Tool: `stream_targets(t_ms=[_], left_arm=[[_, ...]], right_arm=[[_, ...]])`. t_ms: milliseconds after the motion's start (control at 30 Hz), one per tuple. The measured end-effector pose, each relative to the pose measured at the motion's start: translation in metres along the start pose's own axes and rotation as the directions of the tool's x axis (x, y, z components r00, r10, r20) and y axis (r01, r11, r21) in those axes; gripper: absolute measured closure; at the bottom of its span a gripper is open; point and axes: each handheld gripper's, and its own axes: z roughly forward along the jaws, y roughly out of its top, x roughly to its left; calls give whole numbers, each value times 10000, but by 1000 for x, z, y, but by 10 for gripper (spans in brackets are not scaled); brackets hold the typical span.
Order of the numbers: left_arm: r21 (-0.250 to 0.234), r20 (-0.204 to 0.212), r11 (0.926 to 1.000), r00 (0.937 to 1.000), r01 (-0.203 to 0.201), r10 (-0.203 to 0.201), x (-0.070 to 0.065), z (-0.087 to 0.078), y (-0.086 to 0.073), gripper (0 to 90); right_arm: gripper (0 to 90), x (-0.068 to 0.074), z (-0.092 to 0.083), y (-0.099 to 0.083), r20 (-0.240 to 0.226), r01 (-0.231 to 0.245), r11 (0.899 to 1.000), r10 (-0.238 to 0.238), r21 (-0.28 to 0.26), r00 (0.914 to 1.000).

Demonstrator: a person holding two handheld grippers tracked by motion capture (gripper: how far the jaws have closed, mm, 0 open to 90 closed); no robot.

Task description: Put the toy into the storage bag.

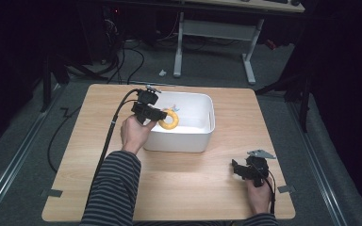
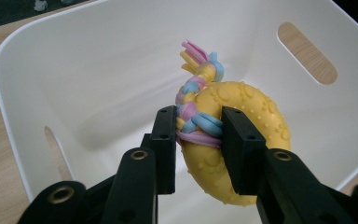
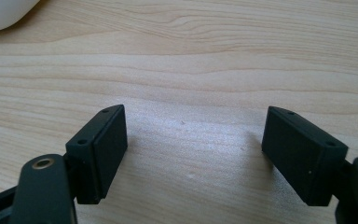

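Yellow ring toy (image 2: 242, 140), knobbly surface, with a braided rope (image 2: 196, 100) of pink, blue and yellow strands knotted through it. Toy sits over the interior of the white bin (image 2: 74, 70), held above the bin floor; in the high view it shows at the bin's left wall, just inside the rim.

Left gripper (image 2: 198, 135): jaws closed in on the toy, one on each side of the ring where the rope wraps it. Both pads touch the toy. Rope tuft sticks up past the ring, away from the jaws. In the high view the left gripper (image 1: 162, 114) reaches over the bin's left edge, gripped by the left hand (image 1: 135, 133), striped sleeve (image 1: 115, 188) behind it; black cable trails back along the forearm.

White bin (image 1: 202, 136): rectangular, rounded corners, slot handles cut in the end walls. Stands on the wooden table (image 1: 169, 188), in its far middle.

Right gripper (image 3: 193, 149): jaws spread wide, nothing between them, bare wood grain beneath. In the high view the right gripper (image 1: 240, 170) rests low near the table's near right corner, well apart from the bin, right hand (image 1: 259, 194) behind it, grey plate on top.

Bin corner visible at upper left of the right gripper view.
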Motion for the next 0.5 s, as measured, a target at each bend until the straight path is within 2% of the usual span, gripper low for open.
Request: stream_targets(t_ms=[33,267,333,500], left_arm=[[57,119,9999,9998,134,-135,1,3,-1,673],[324,210,9995,9998,60,-67,-1,10,-5,673],[494,117,9988,9999,-49,43,-4,13,-6,672],[682,345,9977,9994,-31,7,-4,17,-8,668]], right_arm=[[223,0,0,0,0,-3,10000,3,2,10000],[224,0,0,0,-26,16,10000,-16,5,10000],[224,0,0,0,-31,12,10000,-12,-11,10000],[224,0,0,0,-20,23,10000,-23,6,10000]])
